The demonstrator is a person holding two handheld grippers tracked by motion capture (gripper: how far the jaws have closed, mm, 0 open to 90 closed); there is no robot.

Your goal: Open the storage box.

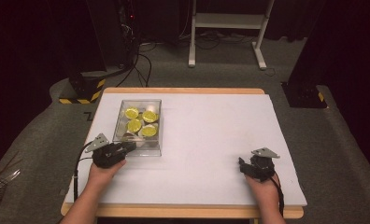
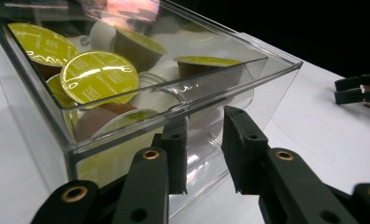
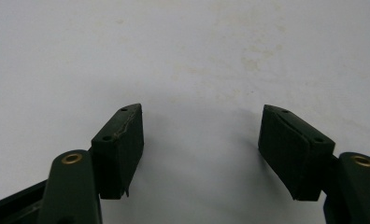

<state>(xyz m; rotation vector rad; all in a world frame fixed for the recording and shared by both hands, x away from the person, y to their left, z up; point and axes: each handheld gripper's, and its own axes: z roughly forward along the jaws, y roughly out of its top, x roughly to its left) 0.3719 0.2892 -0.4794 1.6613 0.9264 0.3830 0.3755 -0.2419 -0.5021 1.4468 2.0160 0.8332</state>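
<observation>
While left gripper (image 2: pixel 204 154) straddles wall, clear box (image 1: pixel 121 122) runs lengthwise away.

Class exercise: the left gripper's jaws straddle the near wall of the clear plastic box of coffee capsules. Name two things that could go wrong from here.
1. The left gripper has only the thin, smooth near wall of the clear plastic box between its pads; the wall could slip out.
2. The yellow-lidded coffee capsules lie loose and piled; tilting the box could spill them onto the white table top, with the right gripper far away.

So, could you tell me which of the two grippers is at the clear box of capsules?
The left gripper: its jaws straddle the near wall of the clear box, while the right gripper rests apart, open over bare table.
</observation>
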